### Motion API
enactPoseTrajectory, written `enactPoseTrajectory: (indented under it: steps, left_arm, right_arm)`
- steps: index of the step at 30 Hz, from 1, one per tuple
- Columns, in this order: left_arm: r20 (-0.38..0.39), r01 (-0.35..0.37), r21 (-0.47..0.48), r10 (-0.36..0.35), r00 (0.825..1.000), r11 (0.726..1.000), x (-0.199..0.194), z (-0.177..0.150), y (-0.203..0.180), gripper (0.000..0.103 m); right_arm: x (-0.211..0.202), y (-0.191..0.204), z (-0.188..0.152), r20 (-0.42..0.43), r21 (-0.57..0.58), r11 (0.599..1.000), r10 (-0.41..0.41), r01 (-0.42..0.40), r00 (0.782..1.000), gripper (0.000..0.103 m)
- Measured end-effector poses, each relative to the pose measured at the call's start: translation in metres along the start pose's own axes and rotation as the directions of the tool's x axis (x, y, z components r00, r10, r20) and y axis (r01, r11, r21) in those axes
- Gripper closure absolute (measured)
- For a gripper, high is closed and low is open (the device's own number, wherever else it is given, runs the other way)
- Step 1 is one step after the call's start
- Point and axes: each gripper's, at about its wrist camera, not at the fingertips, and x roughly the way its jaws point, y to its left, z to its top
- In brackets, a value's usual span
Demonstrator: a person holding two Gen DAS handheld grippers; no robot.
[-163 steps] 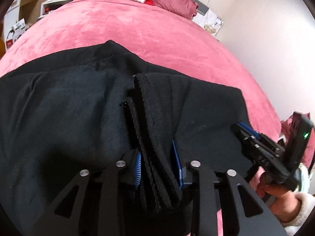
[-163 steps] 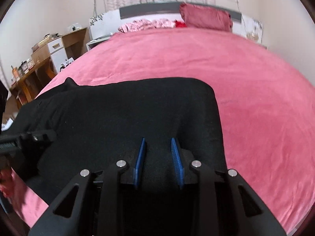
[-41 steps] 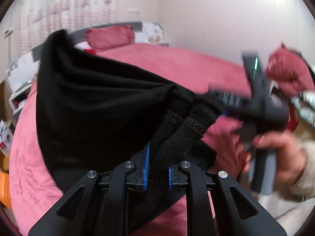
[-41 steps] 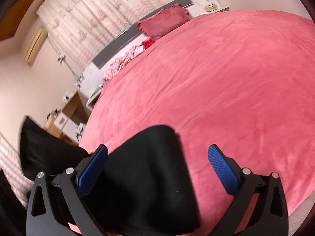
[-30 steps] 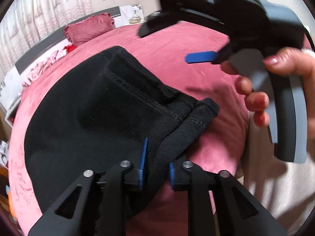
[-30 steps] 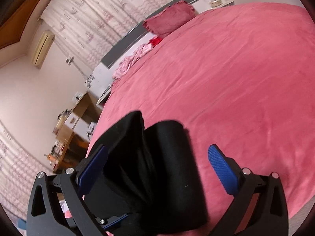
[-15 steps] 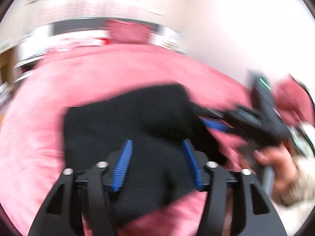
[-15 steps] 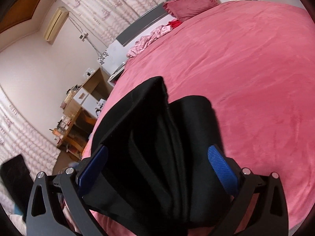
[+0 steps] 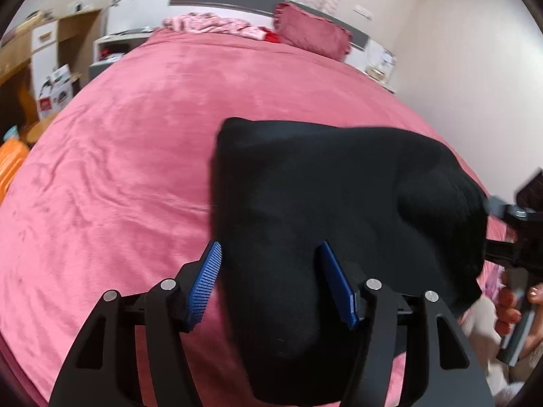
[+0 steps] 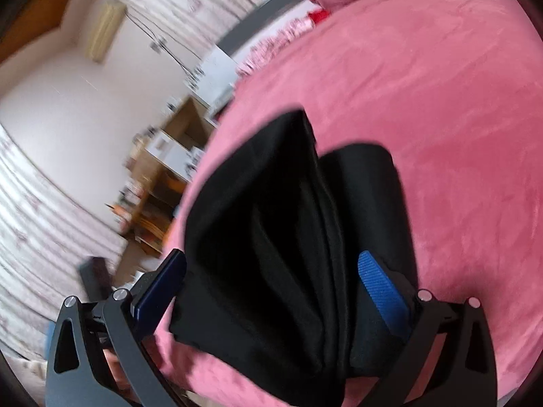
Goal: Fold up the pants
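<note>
**Folded black pants on the pink bed, both grippers released**

Left wrist view: the left gripper (image 9: 271, 281) stands spread, its blue pads flanking the near edge of the pants (image 9: 325, 203), a bundle on the bedspread (image 9: 129, 156). The right gripper (image 9: 516, 234) shows at far right.

Right wrist view: the right gripper (image 10: 271, 288) is spread wide around stacked folds of the pants (image 10: 281, 237); wooden shelves (image 10: 159, 183) stand left.

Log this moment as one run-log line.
stage: fold laid | black pants: folded bundle on pink bed | left gripper: open, straddling pants | right gripper: open, straddling pants
</note>
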Motion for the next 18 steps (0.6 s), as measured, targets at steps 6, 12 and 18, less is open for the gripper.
enactPoseTrajectory:
  steps: [6, 12, 18]
  left_arm:
    - [0.005, -0.034, 0.072, 0.034, 0.999, 0.997, -0.003, -0.007, -0.009, 0.041]
    - [0.109, -0.001, 0.308, -0.035, 0.993, 0.951, -0.028, -0.004, -0.070, 0.041]
    - [-0.054, 0.025, 0.297, -0.009, 0.999, 0.955, 0.013, -0.010, -0.079, 0.041]
  right_arm:
    - [0.003, 0.029, 0.008, -0.014, -0.076, 0.997, -0.001, -0.001, 1.000, 0.084]
    - [-0.044, 0.038, 0.032, 0.075, -0.123, 0.992, 0.012, -0.003, 0.997, 0.089]
    - [-0.012, -0.022, -0.004, -0.039, 0.019, 0.992, -0.126, 0.127, 0.991, 0.089]
